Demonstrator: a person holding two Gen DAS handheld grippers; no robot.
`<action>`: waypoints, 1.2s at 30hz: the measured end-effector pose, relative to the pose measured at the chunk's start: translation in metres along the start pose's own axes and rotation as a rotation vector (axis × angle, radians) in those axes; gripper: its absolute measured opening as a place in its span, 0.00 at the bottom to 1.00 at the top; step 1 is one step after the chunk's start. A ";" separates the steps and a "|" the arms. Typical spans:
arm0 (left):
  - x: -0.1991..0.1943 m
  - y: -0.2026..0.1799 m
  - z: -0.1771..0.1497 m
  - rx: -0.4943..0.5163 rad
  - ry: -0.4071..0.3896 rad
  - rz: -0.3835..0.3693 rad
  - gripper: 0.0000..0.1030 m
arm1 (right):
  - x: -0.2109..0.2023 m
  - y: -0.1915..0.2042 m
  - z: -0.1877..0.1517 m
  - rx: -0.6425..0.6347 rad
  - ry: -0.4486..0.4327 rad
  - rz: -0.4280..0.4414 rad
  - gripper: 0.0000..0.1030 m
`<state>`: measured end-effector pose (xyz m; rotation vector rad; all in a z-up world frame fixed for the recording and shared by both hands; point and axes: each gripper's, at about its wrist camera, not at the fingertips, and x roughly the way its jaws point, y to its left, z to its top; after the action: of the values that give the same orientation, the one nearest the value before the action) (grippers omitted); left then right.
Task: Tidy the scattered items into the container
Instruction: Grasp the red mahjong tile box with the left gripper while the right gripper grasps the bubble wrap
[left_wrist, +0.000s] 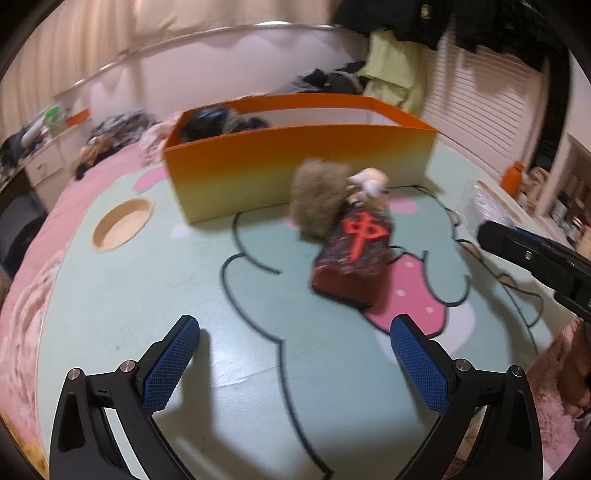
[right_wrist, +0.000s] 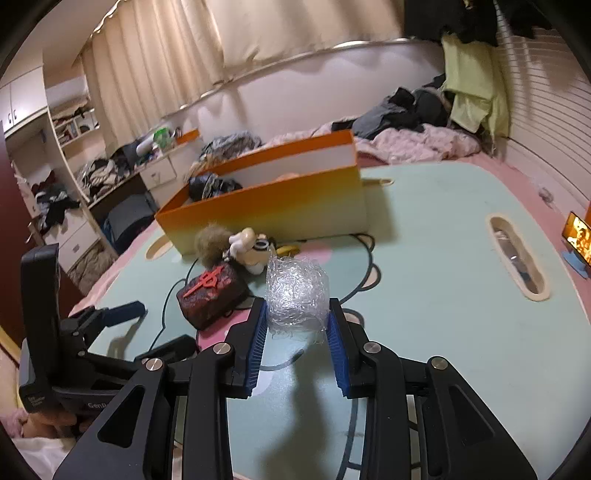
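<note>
The orange box (right_wrist: 266, 210) stands at the back of the mint-green board, with dark cloth items (right_wrist: 210, 184) in its left end. In front of it lie a furry plush toy (right_wrist: 236, 243) and a dark red block (right_wrist: 212, 295) bearing a red character. My right gripper (right_wrist: 297, 317) is shut on a crumpled ball of clear plastic (right_wrist: 297, 295), with a blue pad against each side. My left gripper (left_wrist: 295, 332) hangs open over bare board, short of the red block (left_wrist: 354, 254) and the plush toy (left_wrist: 321, 199). The box (left_wrist: 295, 166) lies beyond them.
The board has a round hole (left_wrist: 122, 223) at the left and an oblong slot (right_wrist: 517, 254) at the right. A phone with a lit screen (right_wrist: 578, 236) stands at the far right edge. Piles of clothing (right_wrist: 406, 110) cover the bed behind the box. Drawers (right_wrist: 159, 173) stand at the left.
</note>
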<state>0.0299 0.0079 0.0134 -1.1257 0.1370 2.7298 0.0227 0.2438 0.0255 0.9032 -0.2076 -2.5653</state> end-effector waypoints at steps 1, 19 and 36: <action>-0.004 -0.002 0.003 0.013 -0.022 0.008 1.00 | -0.001 0.001 0.000 -0.003 -0.011 -0.002 0.32; 0.005 -0.018 0.022 0.049 -0.020 -0.146 0.37 | 0.003 0.000 -0.001 -0.019 0.005 -0.001 0.32; -0.011 -0.004 -0.007 -0.017 -0.054 -0.107 0.37 | 0.013 0.024 -0.008 -0.171 0.054 -0.038 0.32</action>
<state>0.0427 0.0097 0.0160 -1.0312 0.0454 2.6685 0.0265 0.2162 0.0186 0.9182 0.0441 -2.5437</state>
